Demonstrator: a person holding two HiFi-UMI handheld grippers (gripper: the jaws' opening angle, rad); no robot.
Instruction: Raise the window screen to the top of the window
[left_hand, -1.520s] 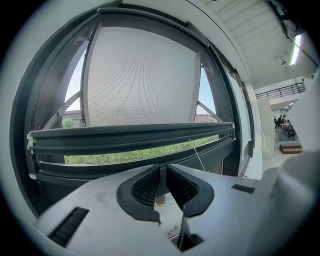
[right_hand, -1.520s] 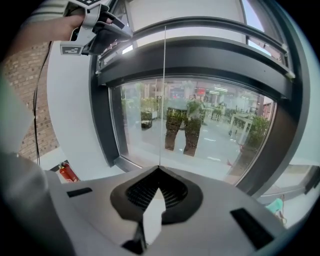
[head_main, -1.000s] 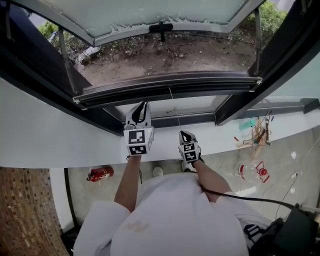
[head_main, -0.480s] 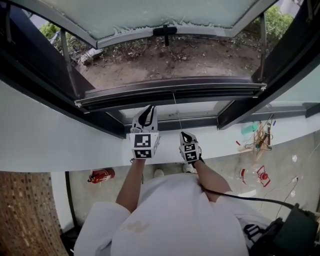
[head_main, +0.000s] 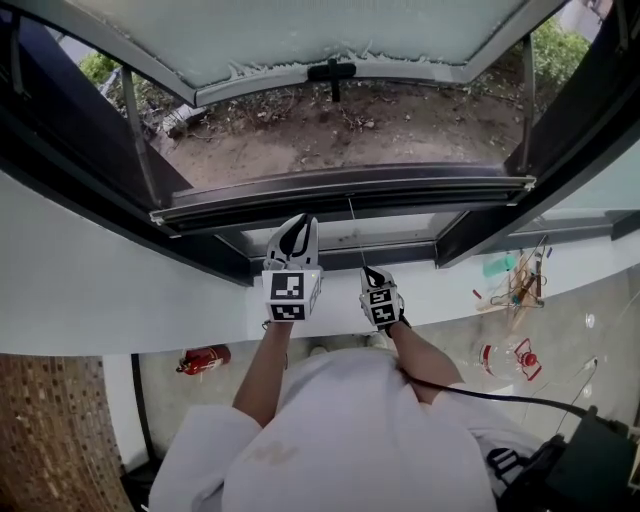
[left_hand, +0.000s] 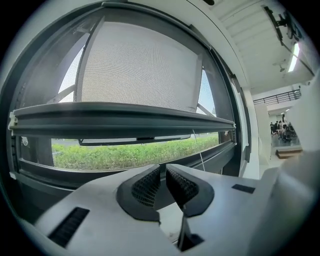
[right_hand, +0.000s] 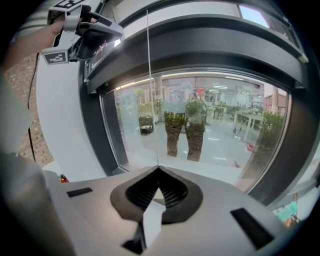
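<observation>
White coat (head_main: 350, 440) fabric fills the bottom of the head view, and both forearms reach up from it over the pale sill (head_main: 120, 290). Nearest, the right gripper (head_main: 368, 272) has its jaws pinched together on a thin pull cord (right_hand: 148, 90); the right gripper view shows the cord running straight up from the closed tips (right_hand: 159, 170). Just beside it, the left gripper (head_main: 297, 228) is held higher, with its jaws only a narrow slit apart and nothing between them (left_hand: 163, 172). It points at the dark bottom bar (head_main: 340, 188) of the window screen (left_hand: 145, 65) without touching it. That bar sits low in the frame, with mesh stretching from it to the top of the window and a strip of grass (left_hand: 125, 155) visible beneath. Beyond lies bare ground (head_main: 350, 125).
</observation>
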